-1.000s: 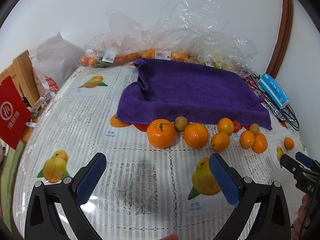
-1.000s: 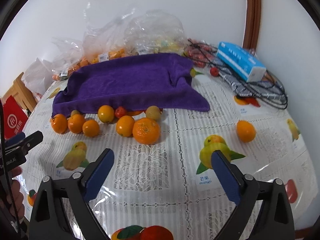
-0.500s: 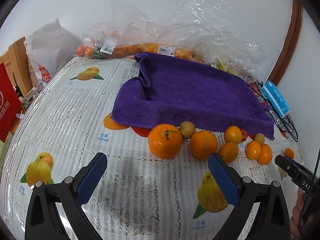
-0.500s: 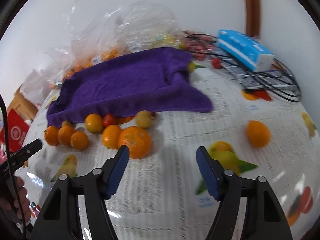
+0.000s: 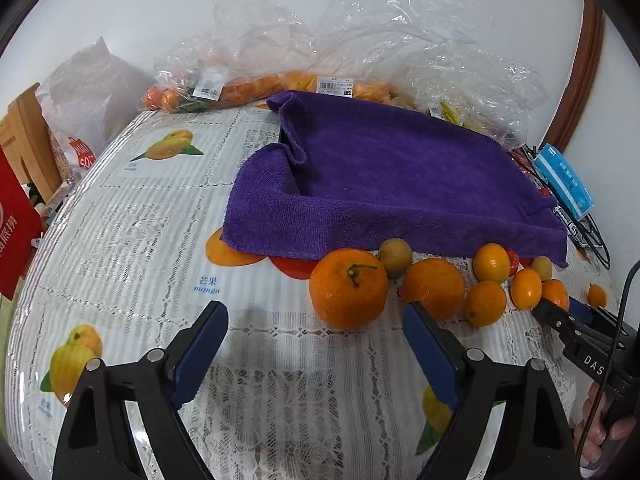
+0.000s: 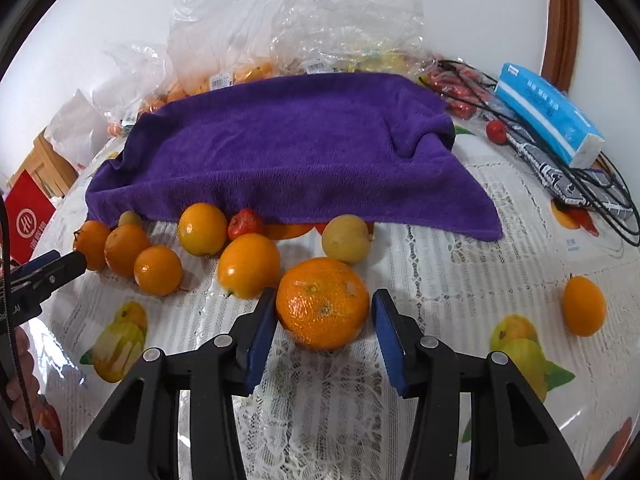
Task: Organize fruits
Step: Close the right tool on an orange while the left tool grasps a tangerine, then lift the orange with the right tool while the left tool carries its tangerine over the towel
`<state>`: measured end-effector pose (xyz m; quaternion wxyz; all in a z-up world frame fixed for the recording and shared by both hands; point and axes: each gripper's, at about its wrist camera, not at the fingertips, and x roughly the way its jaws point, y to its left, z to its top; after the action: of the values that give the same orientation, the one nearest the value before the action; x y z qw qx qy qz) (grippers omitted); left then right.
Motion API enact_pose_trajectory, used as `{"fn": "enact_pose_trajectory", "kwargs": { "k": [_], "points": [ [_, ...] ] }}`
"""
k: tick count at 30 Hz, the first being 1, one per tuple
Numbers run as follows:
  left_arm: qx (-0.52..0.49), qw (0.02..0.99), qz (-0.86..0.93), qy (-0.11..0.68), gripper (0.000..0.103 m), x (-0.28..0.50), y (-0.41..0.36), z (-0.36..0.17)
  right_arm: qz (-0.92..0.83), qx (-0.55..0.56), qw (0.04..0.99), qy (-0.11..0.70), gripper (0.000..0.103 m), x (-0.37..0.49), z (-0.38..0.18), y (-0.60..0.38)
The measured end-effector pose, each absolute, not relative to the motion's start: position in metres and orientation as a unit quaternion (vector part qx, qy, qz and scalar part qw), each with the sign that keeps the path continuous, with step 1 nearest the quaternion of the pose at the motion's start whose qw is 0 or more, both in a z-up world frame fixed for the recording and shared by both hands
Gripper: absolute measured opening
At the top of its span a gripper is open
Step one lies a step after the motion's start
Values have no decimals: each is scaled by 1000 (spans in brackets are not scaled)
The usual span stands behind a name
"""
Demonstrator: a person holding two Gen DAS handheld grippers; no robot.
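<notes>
Tablecloth (image 6: 460,280) (bare rightward) carries large orange (image 6: 322,303) between right gripper (image 6: 324,322) fingers.

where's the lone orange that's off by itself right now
In the right wrist view the lone orange sits on the tablecloth far right, apart from the fruit cluster, beyond the purple towel's corner.

Fruits (image 6: 248,264) line the table (image 6: 440,264) before the towel (image 6: 288,152); bags (image 6: 280,32) lie behind it.

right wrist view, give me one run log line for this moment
right gripper: open, straddling big orange, not clamped | left gripper: open, empty | purple towel: behind fruit row
</notes>
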<state>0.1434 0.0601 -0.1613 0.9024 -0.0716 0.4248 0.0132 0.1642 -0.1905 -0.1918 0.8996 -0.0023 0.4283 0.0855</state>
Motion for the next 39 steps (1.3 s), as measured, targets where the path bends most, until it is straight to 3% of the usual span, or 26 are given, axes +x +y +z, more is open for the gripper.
{"fn": "enact_pose_trajectory", "kwargs": {
  "k": [4,12,17,19,26,30,35,39],
  "points": [
    [-61,903,16,425,82,151,57,-163,88,-5,901,424,49,166,-193,-190],
    [-56,901,6,431,62,159,50,-170,101,43,905,410,54,163,-195,-208],
    [-39,904,15,425,61,159,44,-174,101,41,905,410,53,163,-195,-205],
    [-40,904,14,425,61,159,45,-174,106,40,906,409,44,163,-194,-204],
    [-44,905,11,424,61,159,47,-174,135,6,913,386,43,152,-188,-190],
    [-58,906,-8,418,43,158,49,-173,144,-21,925,351,39,138,-178,-182],
    [-54,906,-6,419,43,158,47,-173,143,-65,929,336,36,130,-175,-171],
    [-51,906,-6,420,43,158,45,-173,148,-51,925,348,40,135,-177,-177]
  ]
}}
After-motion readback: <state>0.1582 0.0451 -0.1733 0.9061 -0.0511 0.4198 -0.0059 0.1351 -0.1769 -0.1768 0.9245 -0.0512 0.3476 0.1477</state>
